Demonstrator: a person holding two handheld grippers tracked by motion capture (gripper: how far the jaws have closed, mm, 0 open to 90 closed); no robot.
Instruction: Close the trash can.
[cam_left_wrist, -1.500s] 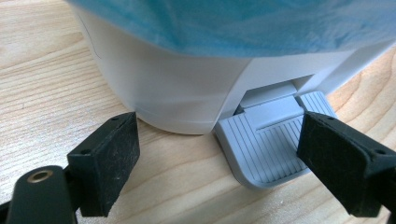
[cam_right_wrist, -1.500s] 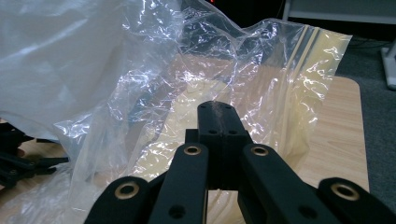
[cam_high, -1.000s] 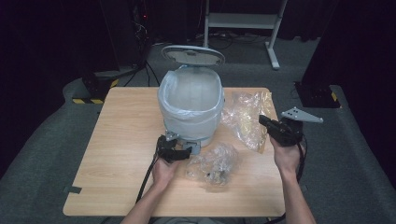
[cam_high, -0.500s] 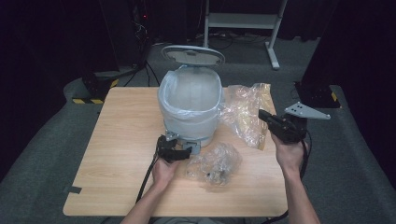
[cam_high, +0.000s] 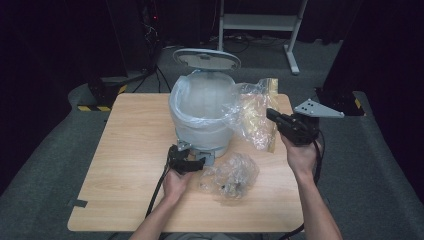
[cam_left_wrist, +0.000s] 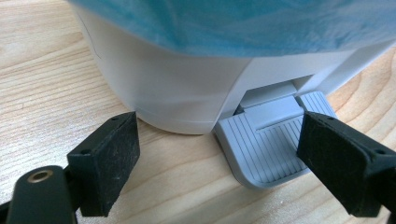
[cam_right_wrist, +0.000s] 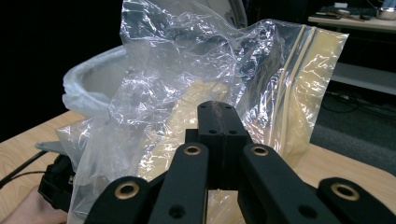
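Working from the near edge of the table (cam_high: 125, 200) outward, we first meet a crumpled clear bag (cam_high: 231, 176) lying loose at about 5 o'clock from the bin. Just beyond it, at 6 o'clock from the bin, our left gripper (cam_high: 192, 163) rests low on the wood with its jaws spread wide and nothing between them; in the left gripper view the grey foot pedal (cam_left_wrist: 271, 140) sits just inside the right pad, the white bin wall behind it. The pedal bin (cam_high: 202, 117) stands mid-table, lined with a pale liner, its lid (cam_high: 206, 59) raised at 12 o'clock. At 3 o'clock from the bin, our right gripper (cam_high: 272, 116) is clamped on a clear plastic bag (cam_high: 252, 112) with a yellowish panel, lifted off the table and leaning toward the bin's rim; the right gripper view shows its jaws closed together on the film (cam_right_wrist: 187, 93).

We judge the step in hand to be carrying this bag over the open mouth. To do it well, we should keep the pinch firm, raise the bag until its hanging end clears the rim, and keep the lid up. Slack film may snag the liner or drape outside the rim.
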